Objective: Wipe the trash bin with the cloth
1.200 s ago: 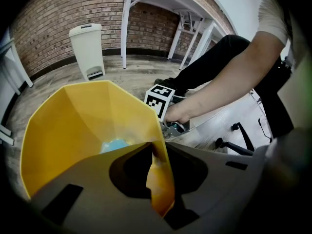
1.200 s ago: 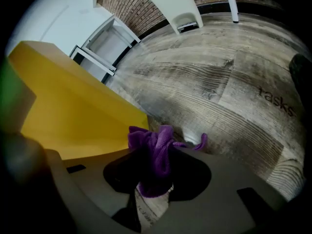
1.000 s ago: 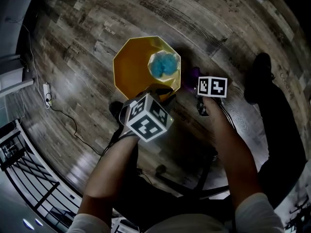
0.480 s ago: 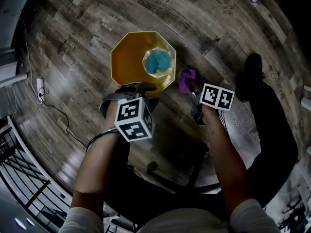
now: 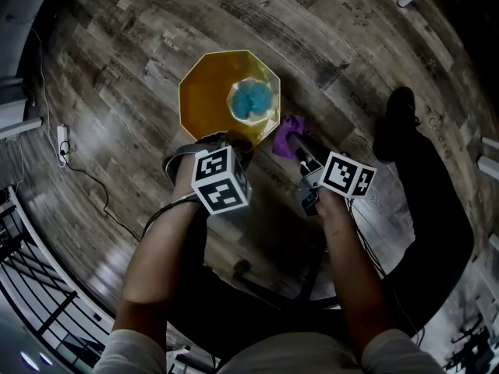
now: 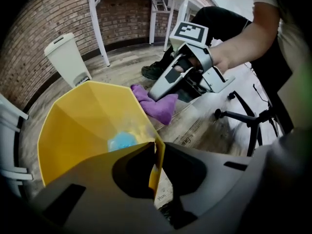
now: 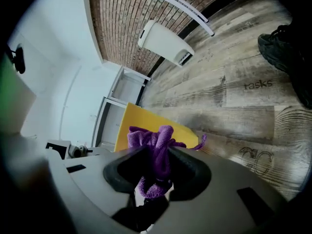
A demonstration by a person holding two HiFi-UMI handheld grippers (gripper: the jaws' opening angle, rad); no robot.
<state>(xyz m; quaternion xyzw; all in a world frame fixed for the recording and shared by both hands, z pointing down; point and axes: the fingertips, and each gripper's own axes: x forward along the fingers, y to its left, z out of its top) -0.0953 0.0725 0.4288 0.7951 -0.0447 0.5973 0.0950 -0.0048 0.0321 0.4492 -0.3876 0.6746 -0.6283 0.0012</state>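
A yellow octagonal trash bin (image 5: 210,92) stands open on the wood floor, with a blue lump (image 5: 253,100) at its bottom. My left gripper (image 5: 234,142) points down onto the bin's near rim (image 6: 157,152). Its jaws have just been closing, and the thin yellow wall sits pinched between them. To the right, my right gripper (image 5: 293,143) is shut on a bunched purple cloth (image 7: 156,145). In the left gripper view the cloth (image 6: 157,105) hangs just outside the bin's right side.
A white pedal bin (image 6: 66,60) stands by the brick wall. An office chair base (image 6: 248,118) is below me to the right. My dark shoe (image 5: 398,119) rests on the floor at right. A power strip with a cable (image 5: 62,146) lies at left.
The right gripper has risen with the purple cloth and come closer to the bin's right side. The left gripper shifted a little along the near rim and rolled.
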